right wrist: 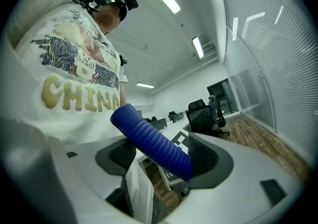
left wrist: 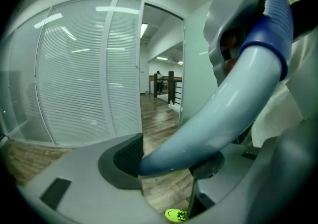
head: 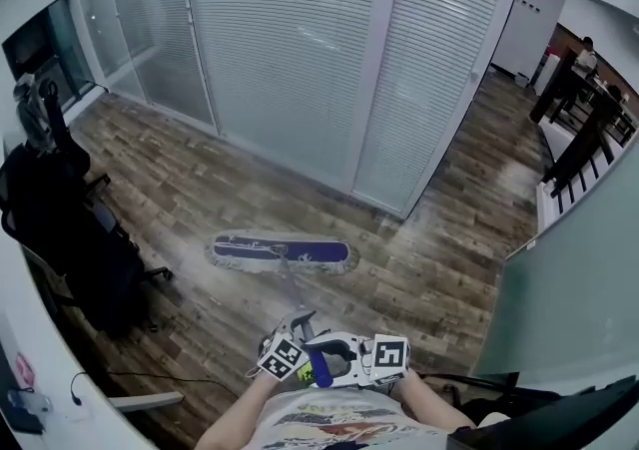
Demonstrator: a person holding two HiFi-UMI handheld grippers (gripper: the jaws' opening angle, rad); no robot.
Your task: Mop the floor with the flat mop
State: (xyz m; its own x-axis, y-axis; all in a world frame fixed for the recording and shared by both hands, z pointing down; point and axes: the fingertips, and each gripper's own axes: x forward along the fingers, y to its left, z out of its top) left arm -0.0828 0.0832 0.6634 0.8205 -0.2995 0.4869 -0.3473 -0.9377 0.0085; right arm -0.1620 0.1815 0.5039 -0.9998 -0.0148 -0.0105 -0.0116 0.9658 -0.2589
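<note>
The flat mop head [head: 283, 252], blue with a pale fringe, lies on the wooden floor ahead of me. Its thin pole [head: 292, 290] runs back to my two grippers at the bottom centre. My left gripper [head: 298, 330] is shut on the pale grey pole [left wrist: 213, 118], just below the blue ribbed grip [left wrist: 273, 24]; the pole fills the space between the jaws of that left gripper [left wrist: 169, 161]. My right gripper [head: 351, 358] sits right beside it. In the right gripper view, the right gripper [right wrist: 161, 156] is shut on the blue grip [right wrist: 151, 141].
A glass wall with white blinds [head: 300, 49] stands behind the mop. Black office chairs [head: 70, 238] and a white desk [head: 40, 378] line the left. At the right are a grey-green partition [head: 569, 278] and a dark railing [head: 579, 139]. A green shoe [left wrist: 175, 214] shows below.
</note>
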